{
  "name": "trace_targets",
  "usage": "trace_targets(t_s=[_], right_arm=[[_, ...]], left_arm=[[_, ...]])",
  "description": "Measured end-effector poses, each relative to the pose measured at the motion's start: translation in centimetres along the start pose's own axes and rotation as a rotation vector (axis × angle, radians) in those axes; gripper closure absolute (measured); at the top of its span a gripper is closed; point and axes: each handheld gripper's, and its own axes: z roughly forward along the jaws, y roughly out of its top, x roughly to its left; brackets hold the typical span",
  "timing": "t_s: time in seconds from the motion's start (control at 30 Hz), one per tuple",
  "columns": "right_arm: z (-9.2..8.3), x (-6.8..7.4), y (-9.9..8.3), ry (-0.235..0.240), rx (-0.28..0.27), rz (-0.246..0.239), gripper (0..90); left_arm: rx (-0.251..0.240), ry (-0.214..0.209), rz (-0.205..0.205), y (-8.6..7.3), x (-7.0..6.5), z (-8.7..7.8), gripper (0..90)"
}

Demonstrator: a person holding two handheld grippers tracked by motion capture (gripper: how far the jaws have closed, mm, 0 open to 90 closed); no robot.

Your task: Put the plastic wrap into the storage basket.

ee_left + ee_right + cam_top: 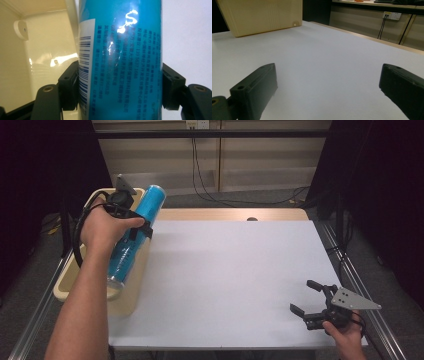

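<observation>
The left gripper (134,227) is clamping the glossy blue can (134,237) mid-body; rigid, slippery, likely dentable. The right gripper (306,297) is resting wide open.

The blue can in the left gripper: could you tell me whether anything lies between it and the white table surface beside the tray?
Nothing visible does. The left gripper is shut on the blue can above the beige tray; the white table beside it lies bare up to the open right gripper.

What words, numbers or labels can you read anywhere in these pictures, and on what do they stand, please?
Blue can, held in the left gripper: a barcode and columns of small print, too blurred to quote.
Wall sockets: no readable marking.
Beige tray: no text.
</observation>
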Motion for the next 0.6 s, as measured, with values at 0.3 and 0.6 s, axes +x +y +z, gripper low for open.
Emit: trace_targets(t_s=[0.3, 0.6], right_arm=[[0.0, 0.0, 0.0, -0.001, -0.003, 0.001, 1.1], [0.1, 0.2, 0.1, 0.004, -0.005, 0.000, 1.1]], left_arm=[[-0.020, 0.009, -0.047, -1.0, 1.3, -1.2, 32.1], [-0.018, 0.021, -0.073, -2.1, 2.6, -1.7, 32.0]])
